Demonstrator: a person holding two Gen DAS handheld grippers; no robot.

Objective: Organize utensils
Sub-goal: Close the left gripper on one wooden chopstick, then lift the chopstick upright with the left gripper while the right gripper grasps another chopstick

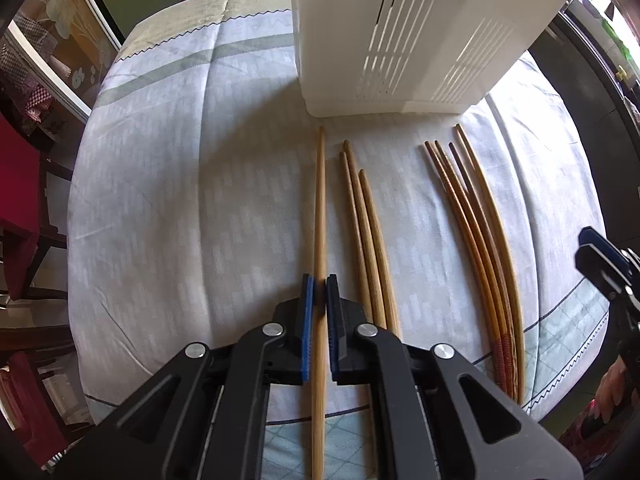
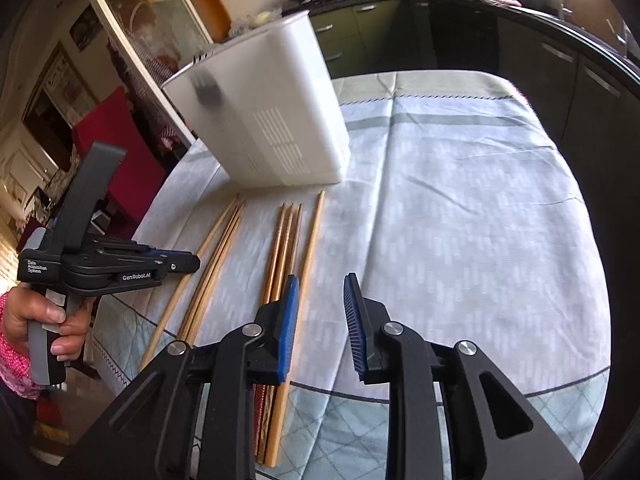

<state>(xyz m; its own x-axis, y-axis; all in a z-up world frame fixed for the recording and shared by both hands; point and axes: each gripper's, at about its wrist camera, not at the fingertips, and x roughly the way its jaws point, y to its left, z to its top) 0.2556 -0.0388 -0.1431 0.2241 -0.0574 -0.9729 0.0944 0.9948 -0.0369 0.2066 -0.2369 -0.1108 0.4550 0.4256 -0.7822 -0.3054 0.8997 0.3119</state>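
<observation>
A white slotted utensil holder [image 1: 420, 36] stands at the far side of the table; it also shows in the right wrist view [image 2: 264, 120]. Wooden chopsticks lie before it in groups: one light chopstick [image 1: 319, 208], three more [image 1: 366, 232] beside it, and several darker ones [image 1: 476, 240] to the right. My left gripper [image 1: 320, 294] is shut on the single light chopstick near its thick end, low over the cloth. It also shows in the right wrist view [image 2: 188, 262]. My right gripper [image 2: 320, 300] is open and empty, just right of the darker chopsticks [image 2: 286, 248].
The table has a pale blue and white cloth [image 2: 460, 208]. Red chairs [image 1: 16, 200] stand at the left. Dark kitchen cabinets [image 2: 540, 60] run behind and to the right. The table's near edge [image 1: 560, 392] is close under the grippers.
</observation>
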